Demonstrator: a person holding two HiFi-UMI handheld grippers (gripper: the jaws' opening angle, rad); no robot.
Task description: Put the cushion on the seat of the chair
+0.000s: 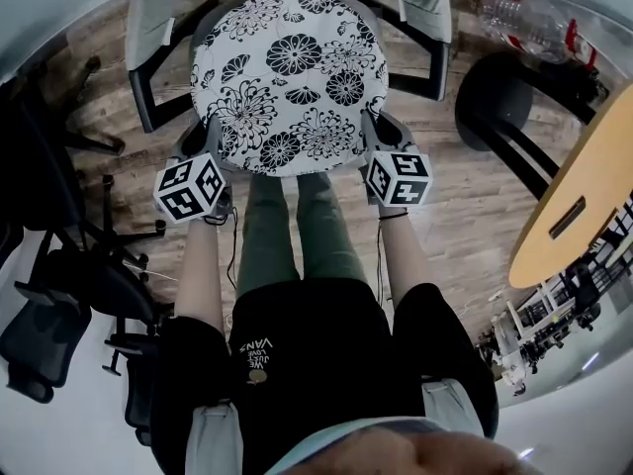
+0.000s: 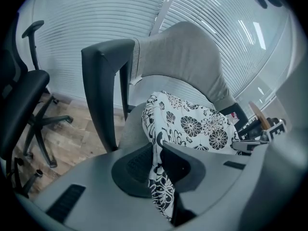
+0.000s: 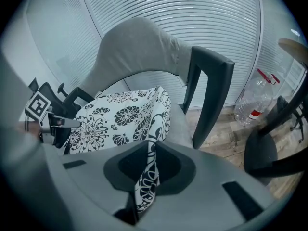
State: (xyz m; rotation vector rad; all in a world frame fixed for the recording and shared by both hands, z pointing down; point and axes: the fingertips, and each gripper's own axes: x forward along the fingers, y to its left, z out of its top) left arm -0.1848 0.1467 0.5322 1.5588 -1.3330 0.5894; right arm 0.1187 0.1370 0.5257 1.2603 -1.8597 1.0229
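Observation:
A round white cushion (image 1: 289, 79) with black flowers lies over the seat of a grey chair (image 1: 148, 8) with black armrests. My left gripper (image 1: 212, 142) is shut on the cushion's near left edge, and my right gripper (image 1: 374, 139) is shut on its near right edge. In the left gripper view the cushion (image 2: 192, 124) stretches away onto the chair seat (image 2: 131, 129), its edge pinched between the jaws (image 2: 161, 177). The right gripper view shows the cushion (image 3: 120, 119) on the seat (image 3: 180, 124), its hem squeezed between that gripper's jaws (image 3: 147, 177).
A black stool (image 1: 499, 102) and a clear plastic bottle (image 1: 529, 23) stand right of the chair. A round wooden table (image 1: 579, 196) is at the right edge. Black office chairs (image 1: 59, 295) crowd the left. My legs (image 1: 297, 236) stand right before the chair.

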